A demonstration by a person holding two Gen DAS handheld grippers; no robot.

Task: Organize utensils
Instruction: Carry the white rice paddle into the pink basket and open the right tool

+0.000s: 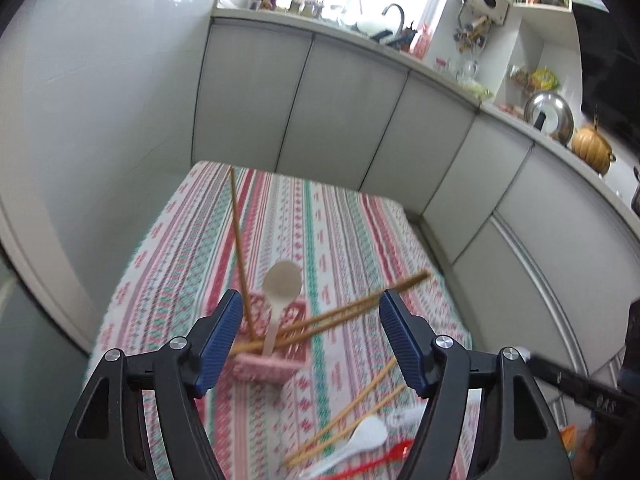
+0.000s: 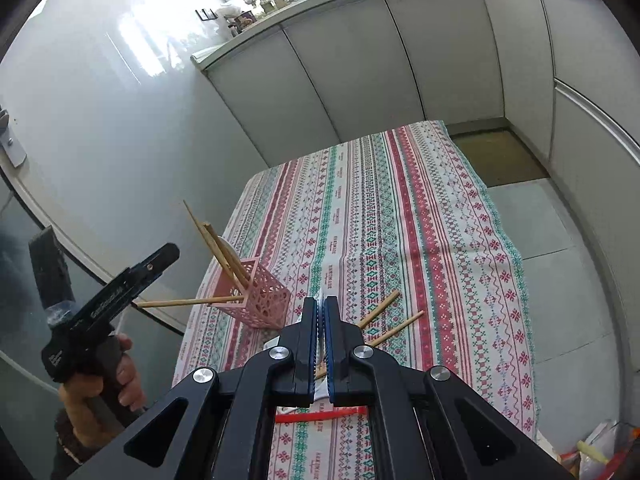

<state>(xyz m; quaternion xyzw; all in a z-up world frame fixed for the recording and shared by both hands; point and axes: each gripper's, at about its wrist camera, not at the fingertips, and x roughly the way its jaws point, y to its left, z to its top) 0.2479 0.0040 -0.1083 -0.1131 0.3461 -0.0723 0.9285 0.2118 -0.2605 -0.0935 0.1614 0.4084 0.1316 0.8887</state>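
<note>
Pink holder has perhaps four chopsticks, one spoon; left claw wide, right claw pinching something white.

The left gripper hides the near-left side of the pink basket, which looks smeared with blur. The white spoon and red utensil run off the bottom edge behind a gripper finger. In the right wrist view, the right gripper covers most of the white thing pinched between its jaws, so what it is stays unclear.
</note>
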